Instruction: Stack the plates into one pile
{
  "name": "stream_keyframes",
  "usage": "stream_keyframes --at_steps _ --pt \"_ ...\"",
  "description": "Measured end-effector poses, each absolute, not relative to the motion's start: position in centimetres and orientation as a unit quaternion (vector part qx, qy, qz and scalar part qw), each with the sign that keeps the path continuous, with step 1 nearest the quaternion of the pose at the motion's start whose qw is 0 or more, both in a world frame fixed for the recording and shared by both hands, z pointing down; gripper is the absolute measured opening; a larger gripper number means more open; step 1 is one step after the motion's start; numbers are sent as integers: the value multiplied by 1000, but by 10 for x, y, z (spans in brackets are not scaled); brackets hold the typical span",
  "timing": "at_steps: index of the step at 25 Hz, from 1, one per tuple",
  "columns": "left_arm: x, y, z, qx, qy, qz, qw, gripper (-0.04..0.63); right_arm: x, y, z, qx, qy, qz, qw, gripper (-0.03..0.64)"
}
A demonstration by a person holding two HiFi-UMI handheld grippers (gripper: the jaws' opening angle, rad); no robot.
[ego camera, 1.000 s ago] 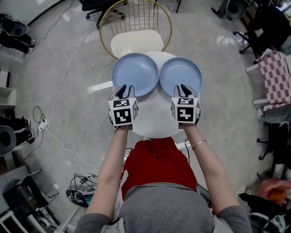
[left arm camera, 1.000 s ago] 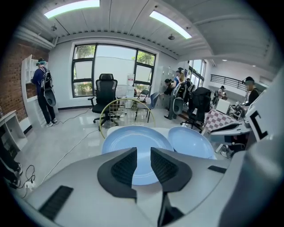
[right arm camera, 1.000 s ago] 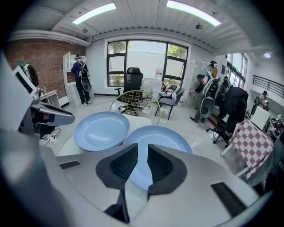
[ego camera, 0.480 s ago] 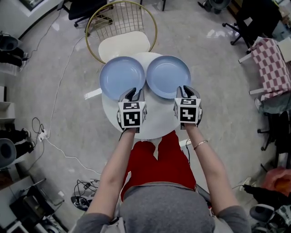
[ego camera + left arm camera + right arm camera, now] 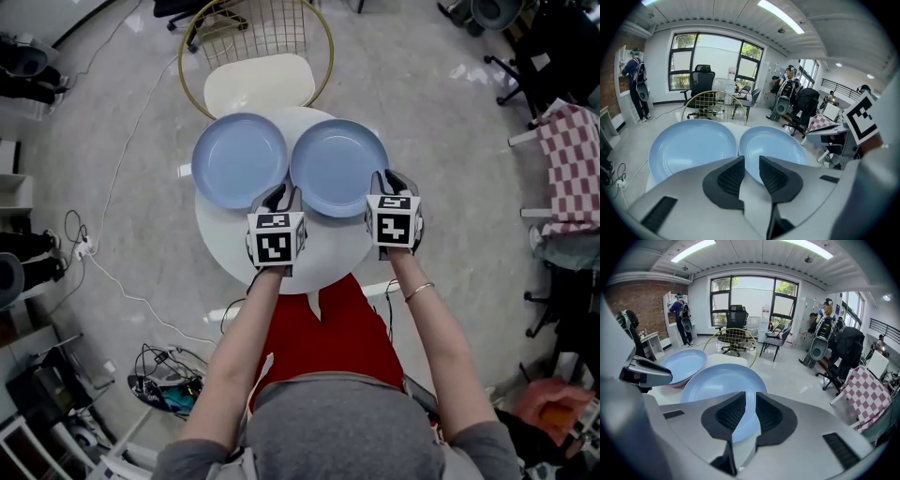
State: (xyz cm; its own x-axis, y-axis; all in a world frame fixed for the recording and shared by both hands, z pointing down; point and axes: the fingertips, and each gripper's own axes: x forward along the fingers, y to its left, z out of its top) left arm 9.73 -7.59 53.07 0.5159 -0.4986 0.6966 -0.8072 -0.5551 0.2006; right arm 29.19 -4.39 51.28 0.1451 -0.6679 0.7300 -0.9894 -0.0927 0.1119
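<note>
The two blue plates lie side by side on the round white table, the left plate and the right plate rim to rim, neither yet lifted onto the other. What has changed in the last second is my aim. My left gripper, which was at the near rim of the left plate, has slid across to the gap where the two rims meet. My right gripper has gone from the right plate's near edge out to its right-hand rim. So both now flank the right plate, which I judge is the one to lift. Both pairs of jaws stand a narrow way apart and pinch nothing.
</note>
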Motion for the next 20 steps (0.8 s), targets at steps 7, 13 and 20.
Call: stream_keyframes --at_steps 7,13,20 --pt "111 -78 545 787 -442 289 320 112 328 -69 526 656 -626 257 334 81" --pt "115 -84 555 750 -483 284 352 123 346 -91 547 619 -651 261 354 81" --pt "111 -83 572 714 -510 273 395 135 353 -105 572 580 -659 290 380 81"
